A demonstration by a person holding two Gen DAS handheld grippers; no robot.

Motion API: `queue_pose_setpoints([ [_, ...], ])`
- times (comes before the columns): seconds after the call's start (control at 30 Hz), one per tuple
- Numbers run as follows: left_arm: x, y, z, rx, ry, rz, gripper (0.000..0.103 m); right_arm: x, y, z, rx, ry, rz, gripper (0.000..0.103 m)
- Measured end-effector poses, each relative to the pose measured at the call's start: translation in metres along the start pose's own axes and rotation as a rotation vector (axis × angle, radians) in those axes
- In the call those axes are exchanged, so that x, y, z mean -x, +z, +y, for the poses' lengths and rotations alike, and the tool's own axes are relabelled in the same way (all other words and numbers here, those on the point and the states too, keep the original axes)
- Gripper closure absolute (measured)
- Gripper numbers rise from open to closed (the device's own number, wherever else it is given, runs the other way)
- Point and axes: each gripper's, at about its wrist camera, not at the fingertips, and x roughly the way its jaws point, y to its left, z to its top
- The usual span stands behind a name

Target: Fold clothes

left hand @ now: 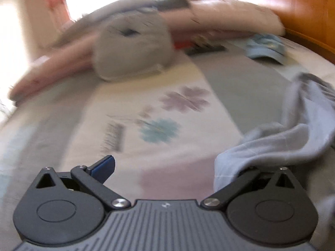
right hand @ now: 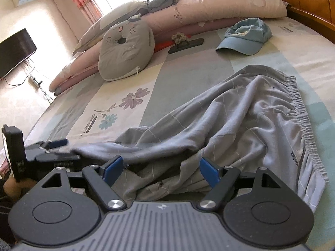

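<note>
Risk first: the grey trousers [right hand: 240,121] lie crumpled on the bed [right hand: 188,67], and the layers bunch under the right gripper [right hand: 161,171]. Closing there would likely pinch several layers at once and drag the whole heap instead of one edge. Its jaws stand open, astride a ridge of cloth, fabric between the blue pads [right hand: 114,167] but not clamped. The left gripper [left hand: 173,167] also stands open; its left pad shows, while its right finger is draped by the leg end of the trousers [left hand: 282,138], so a snag there is possible. Its view is blurred, so contact cannot be judged finely. The elastic waistband [right hand: 301,121] lies far right, away from both grippers. A blue cap [right hand: 245,39] and a grey cushion [right hand: 125,50] sit well apart.
</note>
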Motion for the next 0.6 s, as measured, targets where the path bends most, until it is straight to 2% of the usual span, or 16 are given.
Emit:
queue_pose_setpoints([
  [0.07, 0.0, 0.006, 0.008, 0.01, 0.065, -0.037, 0.001, -0.001, 0.0, 0.002, -0.004, -0.004, -0.003, 0.019],
  [0.2, -0.004, 0.026, 0.022, -0.014, 0.12, -0.111, 0.001, -0.004, 0.001, 0.007, -0.005, -0.01, -0.003, 0.019],
  [0.6, -0.033, 0.107, 0.053, -0.173, 0.212, -0.303, 0.0, -0.016, 0.0, 0.03, 0.002, -0.029, 0.003, 0.019],
])
